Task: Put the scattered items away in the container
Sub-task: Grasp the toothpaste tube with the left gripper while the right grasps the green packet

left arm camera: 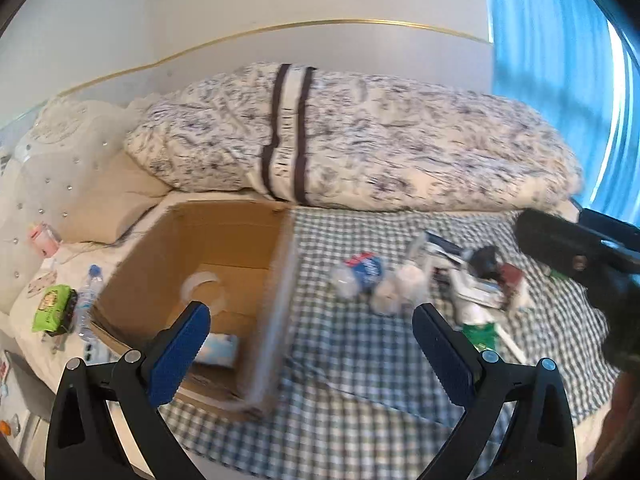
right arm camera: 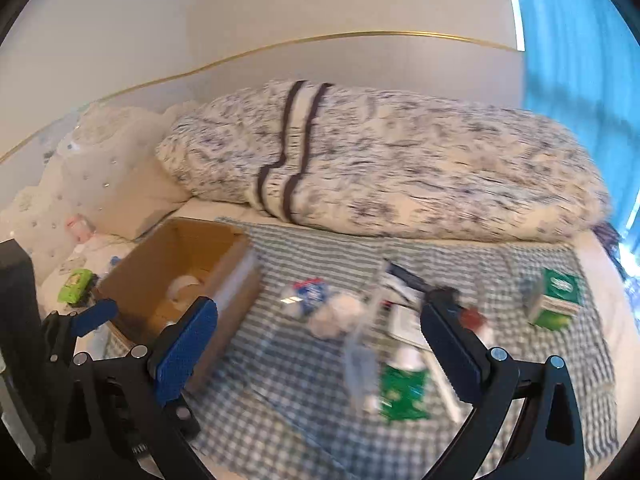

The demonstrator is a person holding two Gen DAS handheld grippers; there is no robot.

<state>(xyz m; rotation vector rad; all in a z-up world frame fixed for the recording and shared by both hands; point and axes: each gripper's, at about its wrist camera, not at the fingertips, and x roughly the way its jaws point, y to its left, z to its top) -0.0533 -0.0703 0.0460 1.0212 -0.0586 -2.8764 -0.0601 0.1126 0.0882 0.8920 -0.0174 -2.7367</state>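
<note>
Both frames are showing motion blur, and most of the scattered items are proving hard to identify.

Nearest, the left gripper [left arm camera: 310, 344] is standing released, its two blue-padded fingers [left arm camera: 180, 354] spread wide and holding nothing, above the near right edge of the cardboard box [left arm camera: 256, 232]. The right gripper [right arm camera: 316, 348] is likewise standing released and empty, hanging over the checked cloth [right arm camera: 280, 392]. In the left view the right tool is appearing only as a dark mass cut off at the right border.

The box is sitting open-topped on the cloth's left end, its long axis running from near to far towards the rolled quilt. Inside, one roll of clear tape [left arm camera: 204, 286] is lying on the floor, and one pale blue packet [left arm camera: 218, 350] is showing at the near wall, partly hidden behind the left finger.

To the right of the box, the scattered heap is lying on the cloth: one blue-and-red wrapped item [right arm camera: 310, 294], white wads [right arm camera: 336, 316] too smeared to count, one green sachet [right arm camera: 402, 394], and one green-and-white carton [right arm camera: 554, 298] standing well apart at the right.

Left of the box, off the cloth, one green packet [left arm camera: 52, 308] and one clear bottle [left arm camera: 88, 296] are lying.

Farthest, one patterned quilt [left arm camera: 360, 140] is lying rolled across the bed, its long axis running left to right.
</note>
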